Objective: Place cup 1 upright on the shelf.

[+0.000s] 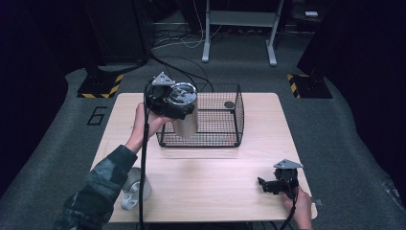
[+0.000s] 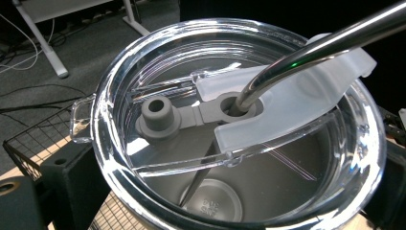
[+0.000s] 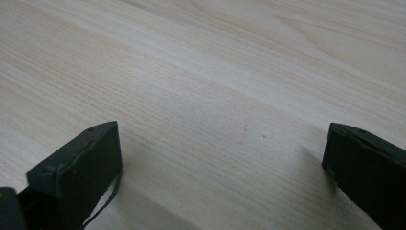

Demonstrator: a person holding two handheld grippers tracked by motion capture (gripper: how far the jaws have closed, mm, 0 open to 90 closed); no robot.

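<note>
Steel tumbler [image 1: 185, 115] with a clear plastic lid [image 2: 239, 120], held up at centre-left of the high view, over the left end of a black wire basket [image 1: 225, 115] on the wooden table [image 1: 215, 177]. Left gripper [image 1: 167, 100] clamps it high on the body, jaws closed on the wall just under the lid. A metal straw [image 2: 325, 38] runs through the lid's slot toward the upper right of the left gripper view.

Judgement: rigid, smooth and slippery; moderately heavy even empty, and the inside looks dry. Lid and flap are the weak parts, so grip belongs on the steel wall, not the rim. The straw may swing if tilted.

Right gripper [image 1: 273, 184] rests low at lower right, jaws wide apart, holding nothing. Another grey cup [image 1: 134, 187] sits at lower left.
</note>
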